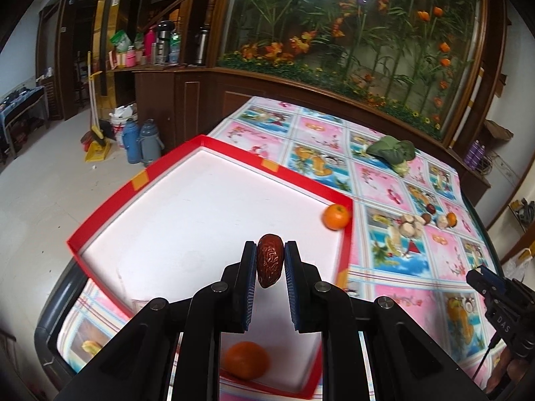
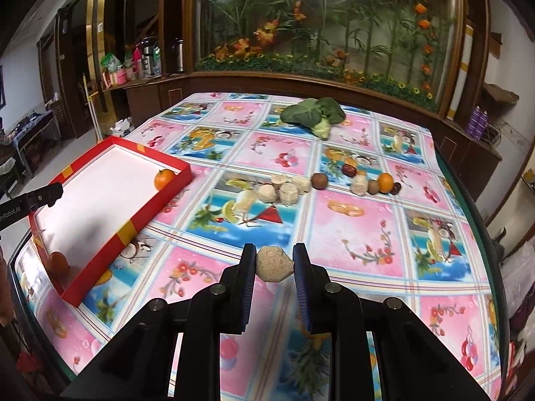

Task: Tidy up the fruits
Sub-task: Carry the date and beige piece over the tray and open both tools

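My left gripper [image 1: 270,248] is shut on a wrinkled dark red date [image 1: 270,262] and hangs over the white floor of a red-rimmed tray [image 1: 234,149]. One orange [image 1: 336,217] lies in the tray's far right corner. A second orange [image 1: 245,360] lies near its front, under the gripper. My right gripper [image 2: 274,251] is shut on a beige lumpy piece [image 2: 273,264] above the patterned tablecloth, to the right of the tray [image 2: 157,205]. On the table farther off lies a row of beige pieces [image 2: 284,192], brown fruits [image 2: 319,180], a date [image 2: 349,169] and an orange [image 2: 385,182].
A green leafy vegetable [image 2: 314,112] lies at the table's far side. A dark wooden cabinet with a flower display [image 2: 317,33] stands behind the table. Flasks and a broom [image 1: 97,127] stand on the floor left of it. The table edge runs just left of the tray.
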Demonstrator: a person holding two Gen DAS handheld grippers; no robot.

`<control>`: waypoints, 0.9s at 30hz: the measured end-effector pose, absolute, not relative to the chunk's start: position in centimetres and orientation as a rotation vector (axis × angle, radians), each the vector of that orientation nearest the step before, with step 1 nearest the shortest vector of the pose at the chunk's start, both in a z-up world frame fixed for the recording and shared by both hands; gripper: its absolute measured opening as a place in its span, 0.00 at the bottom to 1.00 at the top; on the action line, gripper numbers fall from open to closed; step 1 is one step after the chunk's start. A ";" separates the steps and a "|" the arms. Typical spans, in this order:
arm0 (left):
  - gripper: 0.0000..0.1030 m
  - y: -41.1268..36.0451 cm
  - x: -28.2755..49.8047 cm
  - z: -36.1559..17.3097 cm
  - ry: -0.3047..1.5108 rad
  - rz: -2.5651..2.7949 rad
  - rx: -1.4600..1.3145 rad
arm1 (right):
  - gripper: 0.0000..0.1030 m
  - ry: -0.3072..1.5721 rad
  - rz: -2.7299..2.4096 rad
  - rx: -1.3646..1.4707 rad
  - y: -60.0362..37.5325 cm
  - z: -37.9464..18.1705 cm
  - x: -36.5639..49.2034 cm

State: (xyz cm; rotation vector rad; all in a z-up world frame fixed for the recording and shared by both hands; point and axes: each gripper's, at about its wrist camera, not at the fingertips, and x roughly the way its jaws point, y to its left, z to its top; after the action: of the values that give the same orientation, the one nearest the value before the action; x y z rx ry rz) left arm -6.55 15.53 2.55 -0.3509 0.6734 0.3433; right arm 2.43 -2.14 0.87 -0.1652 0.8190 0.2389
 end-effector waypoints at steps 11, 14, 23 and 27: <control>0.15 18.6 -6.0 1.5 0.690 0.435 -0.342 | 0.22 0.787 0.424 -0.142 4.3 1.7 4.1; 0.15 19.3 -5.2 1.1 0.704 0.449 -0.329 | 0.22 0.781 0.495 -0.119 6.6 1.7 4.6; 0.15 21.1 -3.2 -0.1 0.725 0.485 -0.302 | 0.22 0.807 0.622 -0.110 12.4 -0.3 6.6; 0.15 22.3 -2.1 -0.6 0.733 0.504 -0.296 | 0.22 0.835 0.636 -0.103 13.5 -1.6 7.8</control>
State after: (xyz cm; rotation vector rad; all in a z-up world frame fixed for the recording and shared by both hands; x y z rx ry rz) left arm -2.10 22.27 -0.63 -0.2959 0.7331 0.5040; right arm 7.82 13.48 -1.64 -0.1033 0.8347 0.6355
